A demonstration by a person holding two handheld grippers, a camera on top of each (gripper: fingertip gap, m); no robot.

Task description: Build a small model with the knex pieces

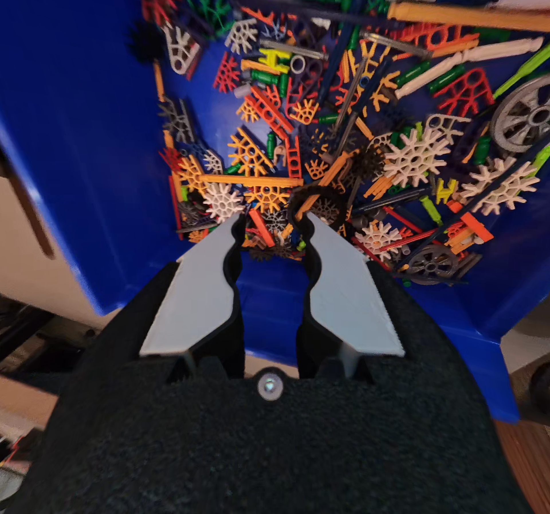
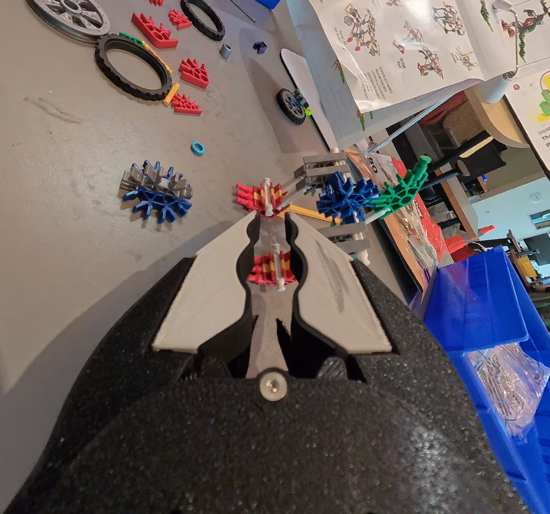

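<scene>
In the left wrist view my left gripper (image 1: 272,219) is open and empty, low inside a blue bin (image 1: 89,112) full of mixed plastic construction rods, connectors and wheels. Its tips hover just over the pile, next to a black tyre ring (image 1: 320,199) and a white snowflake connector (image 1: 223,203). In the right wrist view my right gripper (image 2: 271,215) is shut on a small built assembly at its red and yellow connector end (image 2: 262,197). The assembly reaches right with grey parts (image 2: 324,169), a blue connector (image 2: 342,199) and a green connector (image 2: 398,193), above the grey table (image 2: 59,231).
Loose parts lie on the table: a grey wheel (image 2: 67,8), two black tyres (image 2: 134,69), red connectors (image 2: 154,30), a blue and grey connector stack (image 2: 157,193), a light-blue ring (image 2: 197,148). An instruction booklet (image 2: 387,32) stands at right. Blue bins (image 2: 482,300) sit at lower right. About 45 cm separates my left fingertips from my right. The grey wheel (image 2: 67,8) is about 15 cm from my right fingertips and 30 cm from my left.
</scene>
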